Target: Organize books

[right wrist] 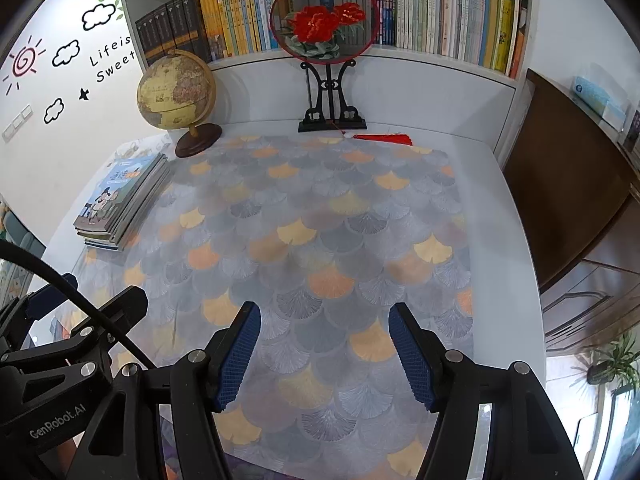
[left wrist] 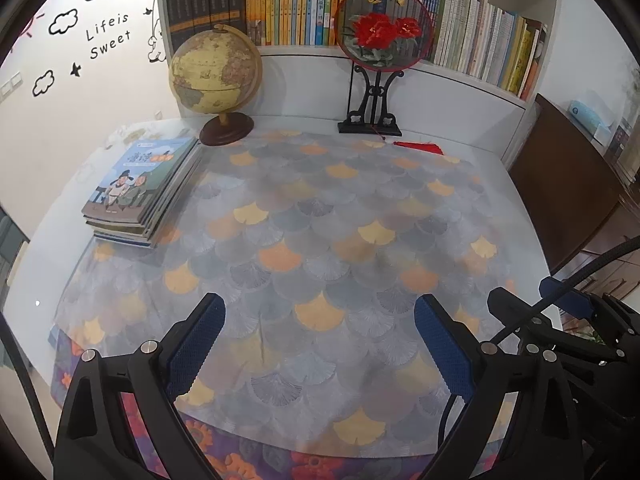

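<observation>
My left gripper [left wrist: 320, 344] hovers low over the leaf-patterned tablecloth [left wrist: 320, 220], its blue fingers spread wide apart and holding nothing. At the table's far left, a stack of books [left wrist: 146, 192] lies flat, partly on the cloth's edge. Just behind the stack stands a globe [left wrist: 214, 72]; further right, a round embroidered fan [left wrist: 382, 26] sits on a black stand below the bookshelf [left wrist: 480, 68]. My right gripper [right wrist: 324, 346] hangs beside the left, fingers likewise apart and empty.
</observation>
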Tool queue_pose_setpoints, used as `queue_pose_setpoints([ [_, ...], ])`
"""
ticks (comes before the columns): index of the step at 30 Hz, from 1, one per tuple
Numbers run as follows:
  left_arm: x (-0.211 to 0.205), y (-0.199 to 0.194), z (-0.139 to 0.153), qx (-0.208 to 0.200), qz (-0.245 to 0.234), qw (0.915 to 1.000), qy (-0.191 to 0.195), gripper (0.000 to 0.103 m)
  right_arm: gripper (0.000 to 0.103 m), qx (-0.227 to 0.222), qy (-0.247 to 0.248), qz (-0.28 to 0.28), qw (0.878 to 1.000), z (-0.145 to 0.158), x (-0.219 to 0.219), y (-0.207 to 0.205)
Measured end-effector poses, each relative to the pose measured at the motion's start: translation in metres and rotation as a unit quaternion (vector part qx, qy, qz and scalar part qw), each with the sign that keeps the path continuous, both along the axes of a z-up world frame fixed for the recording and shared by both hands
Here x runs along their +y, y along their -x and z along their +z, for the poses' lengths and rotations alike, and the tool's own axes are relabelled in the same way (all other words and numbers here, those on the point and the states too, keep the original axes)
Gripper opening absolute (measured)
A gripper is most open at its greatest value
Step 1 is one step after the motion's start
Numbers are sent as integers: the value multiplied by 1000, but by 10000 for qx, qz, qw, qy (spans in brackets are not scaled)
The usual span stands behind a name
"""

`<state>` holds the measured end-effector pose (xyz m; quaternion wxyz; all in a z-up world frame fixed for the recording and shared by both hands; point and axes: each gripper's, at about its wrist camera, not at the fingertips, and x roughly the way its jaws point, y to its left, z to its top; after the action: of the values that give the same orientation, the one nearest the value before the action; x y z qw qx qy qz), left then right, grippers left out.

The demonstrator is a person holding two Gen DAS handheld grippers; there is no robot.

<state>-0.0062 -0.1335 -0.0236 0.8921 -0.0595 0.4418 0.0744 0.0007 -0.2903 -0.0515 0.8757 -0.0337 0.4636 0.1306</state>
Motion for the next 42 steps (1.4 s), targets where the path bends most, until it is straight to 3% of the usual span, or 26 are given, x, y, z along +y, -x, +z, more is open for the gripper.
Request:
queue_pose_setpoints([
  [5, 5, 1, 1, 38, -41, 9992, 395, 95, 65, 13, -19, 43, 10000, 0, 0, -2],
  [13, 10, 0, 5, -8, 107, 9995, 283, 95, 65, -80, 40, 131, 9999, 2, 5, 4],
  [16, 11, -1, 5, -12, 98, 9996, 262, 96, 74, -141, 80, 218, 9996, 4, 10, 7],
  [19, 11, 0, 6, -27, 93, 9997, 236, 96, 74, -245, 92, 305, 9992, 8, 15, 11],
  [25, 14, 0, 2, 70, 54, 9986, 517, 96, 74, -281, 141, 346, 9989, 8, 18, 12],
  [32, 16, -4, -3, 132, 83, 9993, 336, 96, 74, -209, 183, 319, 9991, 4, 18, 11],
  [38, 16, -9, -7, 171, 224, 9995, -165, 96, 75, -140, 175, 290, 9993, -2, 18, 10],
  [42, 18, -12, -10, 255, 224, 9991, -268, 96, 75, 15, 101, 263, 9996, -11, 18, 5],
])
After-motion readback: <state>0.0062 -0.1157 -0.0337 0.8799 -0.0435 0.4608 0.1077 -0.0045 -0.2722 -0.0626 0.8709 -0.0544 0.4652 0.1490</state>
